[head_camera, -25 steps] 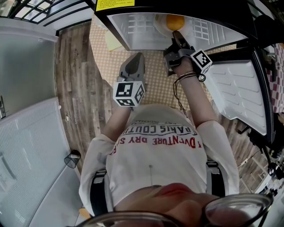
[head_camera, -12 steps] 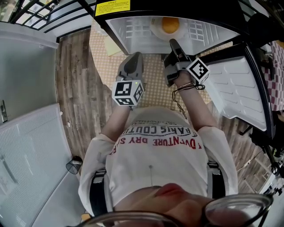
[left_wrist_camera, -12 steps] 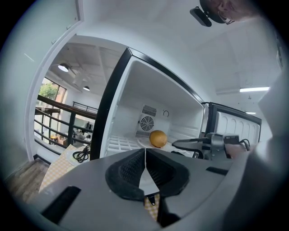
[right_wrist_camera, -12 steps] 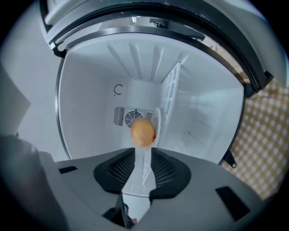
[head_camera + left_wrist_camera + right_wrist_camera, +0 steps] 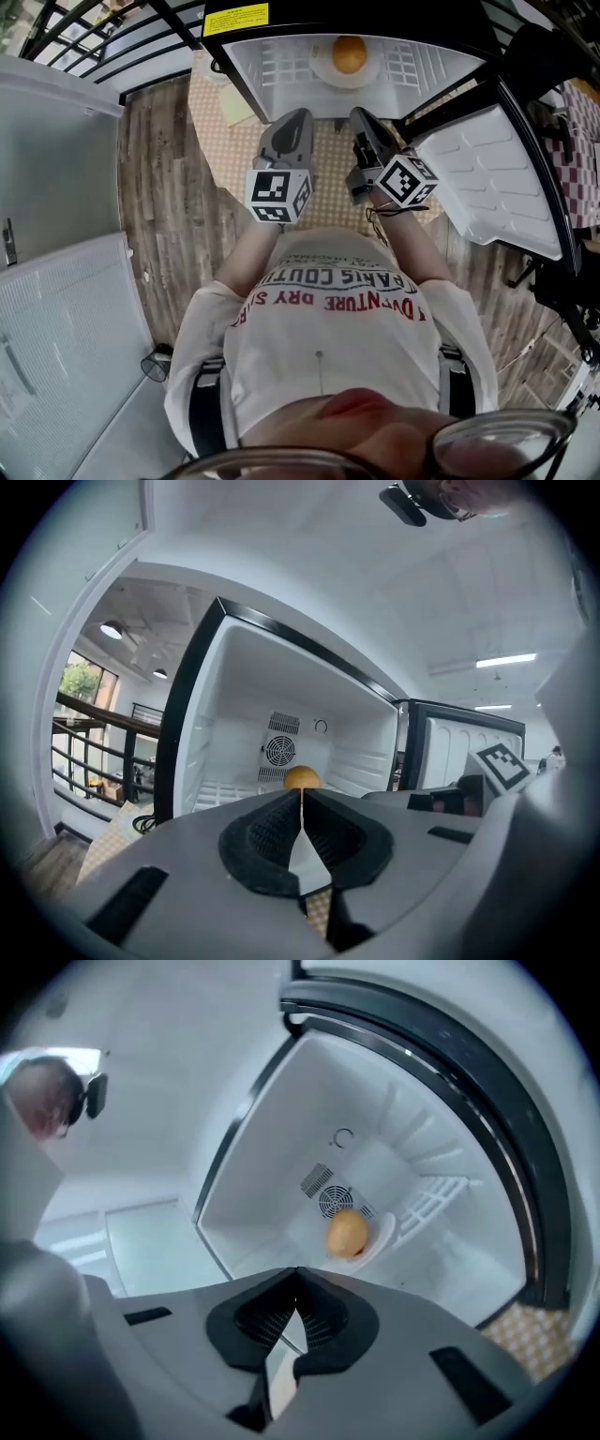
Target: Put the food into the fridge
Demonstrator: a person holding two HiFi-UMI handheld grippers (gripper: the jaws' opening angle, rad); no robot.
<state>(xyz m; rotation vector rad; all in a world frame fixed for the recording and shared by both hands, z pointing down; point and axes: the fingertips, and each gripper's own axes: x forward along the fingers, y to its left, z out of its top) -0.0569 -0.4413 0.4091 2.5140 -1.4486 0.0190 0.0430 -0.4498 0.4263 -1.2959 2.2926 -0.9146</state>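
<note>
An orange rests on a white plate on the shelf of the open fridge. It shows too in the left gripper view as the orange and in the right gripper view as the orange on its plate. My left gripper is shut and empty, just outside the fridge opening. My right gripper hangs beside it, also outside the fridge. Its jaws are closed together with nothing between them. Both point at the fridge interior. The jaws meet in each gripper view, at left gripper and right gripper.
The fridge door stands swung open at the right, close to my right arm. A checkered mat lies under the grippers, on wood flooring. A white panel and a black railing are at the left.
My right gripper has drawn back from the fridge shelf toward the body and closed its jaws. The orange stays on the plate inside. My left gripper has barely moved.
</note>
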